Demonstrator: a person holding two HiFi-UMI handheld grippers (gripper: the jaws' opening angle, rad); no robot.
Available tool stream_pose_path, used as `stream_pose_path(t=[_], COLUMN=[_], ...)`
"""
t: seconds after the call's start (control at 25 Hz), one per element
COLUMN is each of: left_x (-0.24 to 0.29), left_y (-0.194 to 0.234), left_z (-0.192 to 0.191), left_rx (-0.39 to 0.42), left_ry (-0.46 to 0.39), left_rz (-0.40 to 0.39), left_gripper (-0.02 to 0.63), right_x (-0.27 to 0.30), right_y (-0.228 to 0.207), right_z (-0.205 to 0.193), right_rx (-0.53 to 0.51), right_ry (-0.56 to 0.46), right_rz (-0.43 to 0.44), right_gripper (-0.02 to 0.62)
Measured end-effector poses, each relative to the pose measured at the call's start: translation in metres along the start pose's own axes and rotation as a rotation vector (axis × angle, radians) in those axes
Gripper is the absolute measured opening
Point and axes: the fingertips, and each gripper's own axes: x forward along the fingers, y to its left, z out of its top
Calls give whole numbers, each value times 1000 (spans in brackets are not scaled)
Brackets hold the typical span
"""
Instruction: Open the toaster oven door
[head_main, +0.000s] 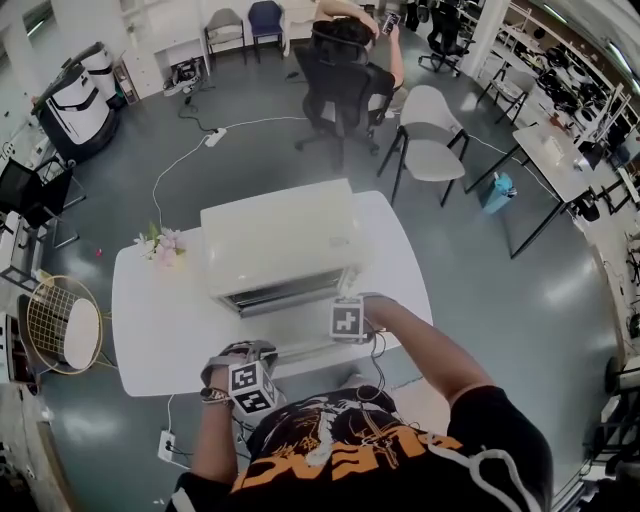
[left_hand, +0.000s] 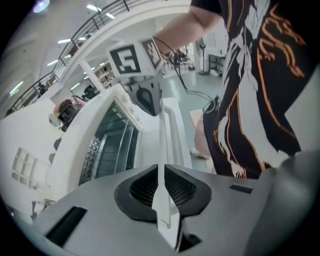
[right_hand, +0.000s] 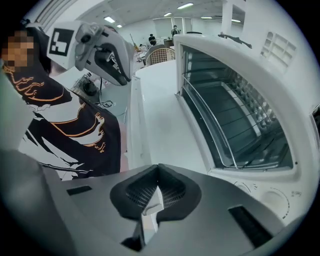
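left gripper (left_hand: 161, 180) jaws are clamped on a thin white bar, the door handle (left_hand: 165, 145), near one end. right gripper (right_hand: 156, 192) jaws are likewise closed on the same handle at the other end; each gripper shows in the other's view along the bar. person stands at the near table edge, arms forward.

step: looks like the end of the pull. door (right_hand: 160, 120) is swung down toward the person, roughly flat; exact angle hard to tell. next move is probably just opening both pairs of jaws and backing off straight, without dragging the handle up or jerking the oven.

toaster oven (head_main: 280, 240) sits mid-way on the white table (head_main: 150, 310), front facing the person. white boxy body, cavity open with wire rack (right_hand: 225, 125) and dark interior visible, knobs at the right end of the front panel. small flower bunch (head_main: 160, 243) lies left of the oven, apart from it.
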Motion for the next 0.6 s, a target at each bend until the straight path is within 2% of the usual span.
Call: stream_pose_path(t=[0.16,0.32,0.4,0.52,0.6], left_x=[-29,-52,-65,-81,-85], left_y=[25,51,62,70,67], left_z=[33,44,50,63,71], left_rx=[-145,-278,-352,-458,-484], left_ry=[-236,-387,-470,-604,-647], left_rz=[116,280,337,349,331], left_gripper=[55,40,35,31,31], right_x=[14,24,28,36,42], right_y=[1,-1,-5,-11,-11], right_z=[3,5,10,13,12], right_rx=[-16,-6,-13,2,11], right_ry=[-8,-27,-59,-71,-68], right_rz=[4,-19,-47,-81,-93], right_gripper=[14,14,14,14,14])
